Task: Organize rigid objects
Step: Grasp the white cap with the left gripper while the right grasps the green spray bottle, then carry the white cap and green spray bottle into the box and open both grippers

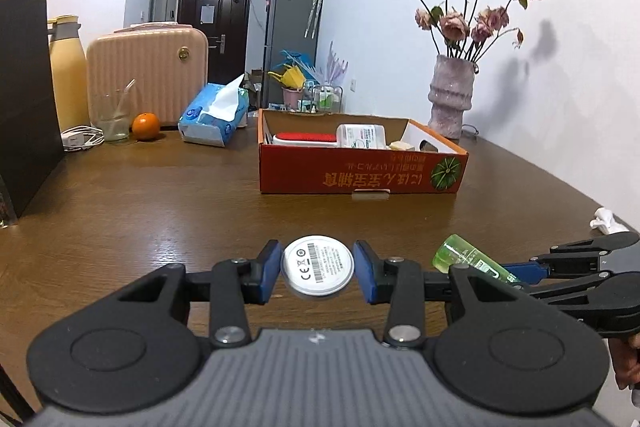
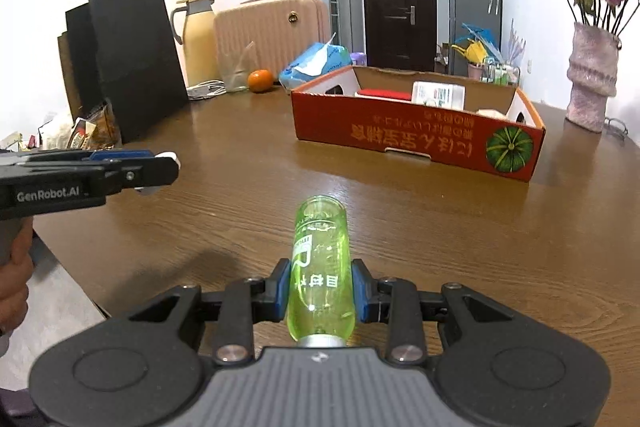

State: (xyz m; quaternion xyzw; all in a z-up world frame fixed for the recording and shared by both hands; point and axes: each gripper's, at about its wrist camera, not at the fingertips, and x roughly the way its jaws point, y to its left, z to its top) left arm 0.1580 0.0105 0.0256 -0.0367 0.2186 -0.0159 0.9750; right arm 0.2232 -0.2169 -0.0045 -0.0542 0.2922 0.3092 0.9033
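The left gripper [image 1: 317, 270] has its blue-padded fingers [image 1: 270, 264] pinching a flat white disc [image 1: 317, 269] by its rim, one pad on either side, so the disc sits squarely between them with its printed face and barcode tilted up toward the camera. It is held clear above the brown worktop [image 1: 160, 227].

Just to its right, the right gripper [image 2: 320, 289] has its fingers [image 2: 281, 287] clamped on the sides of a green translucent bottle [image 2: 320, 267]. The bottle lies along the line of the fingers: its silver-collared neck points back toward the gripper body and its rounded base sticks out forward past the fingertips. From the left wrist view the same bottle [image 1: 472, 261] shows at the right edge, angled up and to the left, with the right gripper's black linkages behind it. From the right wrist view, the left gripper [image 2: 160, 169] appears side-on at the left with a sliver of the white disc at its tip and a hand [image 2: 14, 267] on its grip.

Ahead of both, well apart from them on the worktop, stands an open orange cardboard box [image 1: 360, 175] with a pumpkin picture on its front. Inside it lie a red-topped item [image 1: 306, 139], a white bottle on its side [image 1: 362, 135], and some smaller pieces I cannot make out.

Beyond the box, a vase of dried roses [image 1: 450, 99] stands to the right; a tissue pack [image 1: 214, 115], an orange [image 1: 146, 127], a glass [image 1: 112, 115] and a pink suitcase [image 1: 148, 71] stand to the left.
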